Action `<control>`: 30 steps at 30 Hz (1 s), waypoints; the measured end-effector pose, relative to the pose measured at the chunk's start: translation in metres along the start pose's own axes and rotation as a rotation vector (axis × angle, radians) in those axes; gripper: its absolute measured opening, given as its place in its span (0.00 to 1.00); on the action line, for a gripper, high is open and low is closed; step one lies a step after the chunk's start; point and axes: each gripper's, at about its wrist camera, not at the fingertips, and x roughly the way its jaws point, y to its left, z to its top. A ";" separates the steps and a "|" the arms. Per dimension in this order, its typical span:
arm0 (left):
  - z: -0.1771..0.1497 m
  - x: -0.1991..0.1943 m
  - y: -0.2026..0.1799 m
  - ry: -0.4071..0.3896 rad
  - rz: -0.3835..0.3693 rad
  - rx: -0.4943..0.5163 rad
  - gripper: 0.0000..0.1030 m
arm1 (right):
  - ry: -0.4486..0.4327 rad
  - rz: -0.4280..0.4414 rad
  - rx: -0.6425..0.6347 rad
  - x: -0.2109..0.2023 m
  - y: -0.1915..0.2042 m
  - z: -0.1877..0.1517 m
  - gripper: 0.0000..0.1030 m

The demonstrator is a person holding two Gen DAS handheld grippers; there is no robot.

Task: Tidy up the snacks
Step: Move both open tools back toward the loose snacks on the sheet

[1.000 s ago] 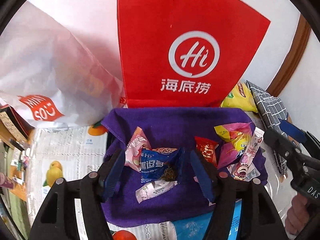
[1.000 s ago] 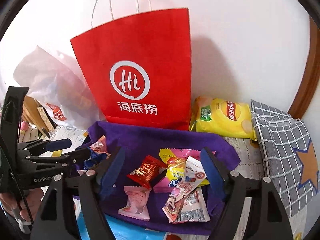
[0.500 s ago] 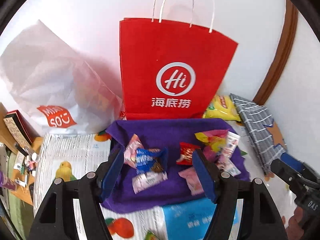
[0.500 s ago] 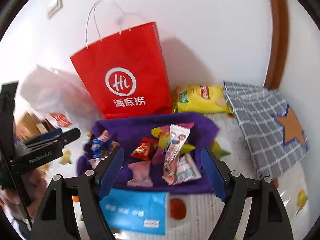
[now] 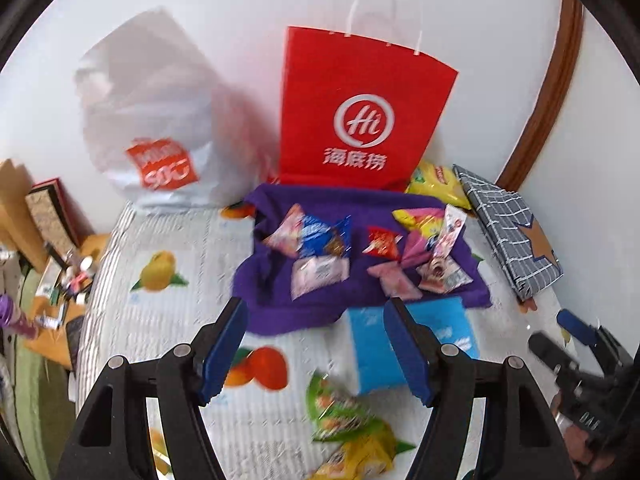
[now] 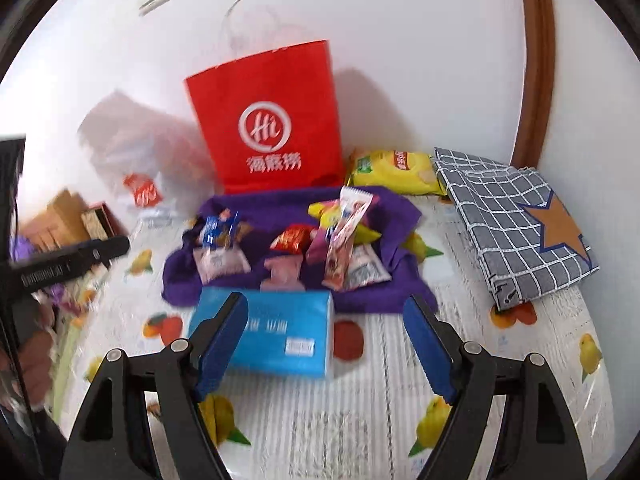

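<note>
My left gripper [image 5: 314, 344] sits low in the left view, jaws spread wide with nothing between them. My right gripper [image 6: 326, 340] is the same in the right view: apart and empty, framing a blue pack [image 6: 276, 328] that lies on the fruit-print tablecloth [image 6: 400, 420] just ahead.

The snacks lie on a purple cloth [image 5: 320, 308] at mid-frame. In the left view a blue packet [image 5: 320, 236] sits left of centre on it, overlapping a pink wrapper [image 5: 286, 232], with a pale wrapper [image 5: 318, 276] just below. A red packet [image 5: 382, 242] lies near the middle, and to its right a yellow-pink packet [image 5: 420, 220] and a long white-pink stick [image 5: 446, 240] are piled with other pink wrappers.

A red bag [image 5: 360, 112] stands upright behind the cloth, against the wall. A white plastic bag [image 5: 160, 128] is to its left, a yellow chip bag [image 6: 396, 172] to its right, touching a folded checked cloth [image 6: 516, 224] at right of frame. A green-yellow packet [image 5: 344, 412], blurred, lies low in the left view, near the blue pack.
</note>
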 end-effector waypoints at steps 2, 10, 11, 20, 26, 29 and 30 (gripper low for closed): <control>-0.009 -0.005 0.011 0.000 0.012 -0.022 0.66 | 0.023 0.019 -0.033 -0.001 0.012 -0.013 0.73; -0.038 -0.016 0.052 0.007 0.095 -0.103 0.67 | 0.105 0.202 -0.142 0.007 0.073 -0.062 0.72; -0.042 -0.018 0.057 0.008 0.096 -0.112 0.67 | 0.119 0.221 -0.161 0.011 0.083 -0.069 0.72; -0.067 -0.026 0.087 0.010 0.083 -0.136 0.70 | 0.204 0.292 -0.190 0.039 0.130 -0.100 0.73; -0.080 -0.019 0.091 0.034 0.064 -0.138 0.70 | 0.205 0.259 -0.154 0.061 0.145 -0.110 0.73; -0.086 -0.014 0.090 0.050 0.067 -0.129 0.70 | 0.212 0.222 -0.122 0.075 0.145 -0.115 0.73; -0.088 -0.012 0.089 0.057 0.067 -0.127 0.70 | 0.228 0.225 -0.109 0.080 0.144 -0.118 0.73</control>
